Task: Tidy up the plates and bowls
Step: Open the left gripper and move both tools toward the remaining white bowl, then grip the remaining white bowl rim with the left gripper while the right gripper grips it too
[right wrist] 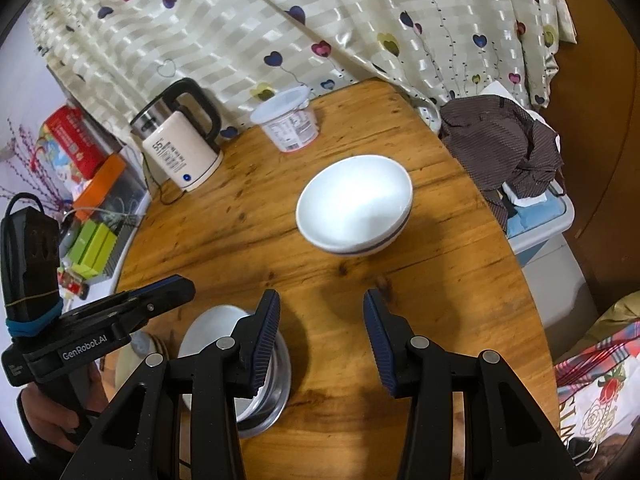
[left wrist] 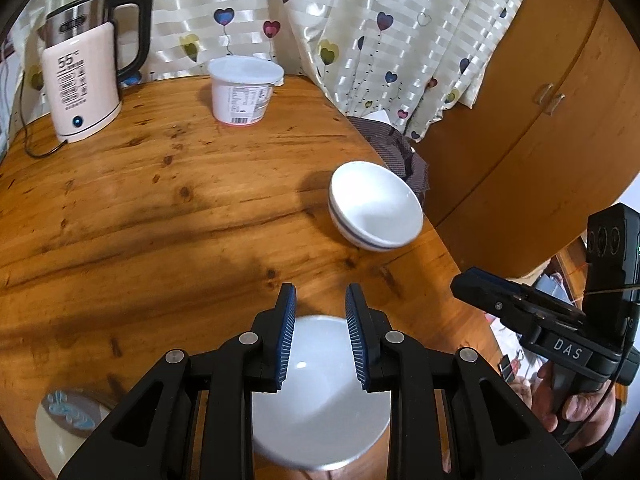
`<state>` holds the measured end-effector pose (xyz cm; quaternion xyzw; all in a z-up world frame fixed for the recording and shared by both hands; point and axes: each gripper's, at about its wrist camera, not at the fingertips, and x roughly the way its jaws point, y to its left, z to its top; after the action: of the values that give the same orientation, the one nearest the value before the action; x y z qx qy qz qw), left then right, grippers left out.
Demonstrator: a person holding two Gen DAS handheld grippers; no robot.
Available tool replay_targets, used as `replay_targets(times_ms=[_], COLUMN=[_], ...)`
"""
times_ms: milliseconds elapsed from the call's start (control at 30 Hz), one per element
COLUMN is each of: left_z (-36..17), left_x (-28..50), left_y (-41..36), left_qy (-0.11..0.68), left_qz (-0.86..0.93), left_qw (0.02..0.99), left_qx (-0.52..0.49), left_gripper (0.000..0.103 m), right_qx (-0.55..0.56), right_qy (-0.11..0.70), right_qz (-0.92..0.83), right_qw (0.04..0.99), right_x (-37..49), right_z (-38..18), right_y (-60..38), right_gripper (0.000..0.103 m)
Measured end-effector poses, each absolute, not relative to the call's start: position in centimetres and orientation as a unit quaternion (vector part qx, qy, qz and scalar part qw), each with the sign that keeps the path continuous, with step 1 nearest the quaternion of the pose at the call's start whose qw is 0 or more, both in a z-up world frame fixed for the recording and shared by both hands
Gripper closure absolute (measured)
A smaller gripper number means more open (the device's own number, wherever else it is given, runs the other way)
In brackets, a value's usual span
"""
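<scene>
A stack of two white bowls with a blue stripe (left wrist: 376,206) sits near the right edge of the round wooden table (left wrist: 160,216); it also shows in the right wrist view (right wrist: 354,206). Another white bowl (left wrist: 320,396) lies below my left gripper (left wrist: 321,300), which is open above its far rim. In the right wrist view that bowl (right wrist: 218,332) rests on a metal dish (right wrist: 268,400). My right gripper (right wrist: 320,304) is open over bare wood, short of the stacked bowls. A plate with a blue pattern (left wrist: 68,416) lies at the near left.
A pink electric kettle (left wrist: 82,80) and a white yogurt tub (left wrist: 242,90) stand at the back of the table. A brown cloth (right wrist: 508,148) is piled off the right edge. Curtains (left wrist: 360,20) hang behind. Boxes (right wrist: 80,152) clutter the far left.
</scene>
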<state>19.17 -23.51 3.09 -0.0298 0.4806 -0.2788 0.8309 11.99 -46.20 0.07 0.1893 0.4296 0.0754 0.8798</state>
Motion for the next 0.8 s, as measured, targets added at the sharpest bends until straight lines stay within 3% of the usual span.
replay_targets(times_ms=[800], left_z=[0.2], left_x=[27.6], left_y=[-31.0], left_qy=[0.523], left_qz=[-0.305], left_qw=[0.796], left_qx=[-0.004], left_gripper=[0.077], right_qx=[0.21], right_qy=[0.441], right_qz=[0.028], right_qw=[0.872], right_x=[18.2], right_z=[-2.9], right_y=[-51.3], right_gripper=[0.061])
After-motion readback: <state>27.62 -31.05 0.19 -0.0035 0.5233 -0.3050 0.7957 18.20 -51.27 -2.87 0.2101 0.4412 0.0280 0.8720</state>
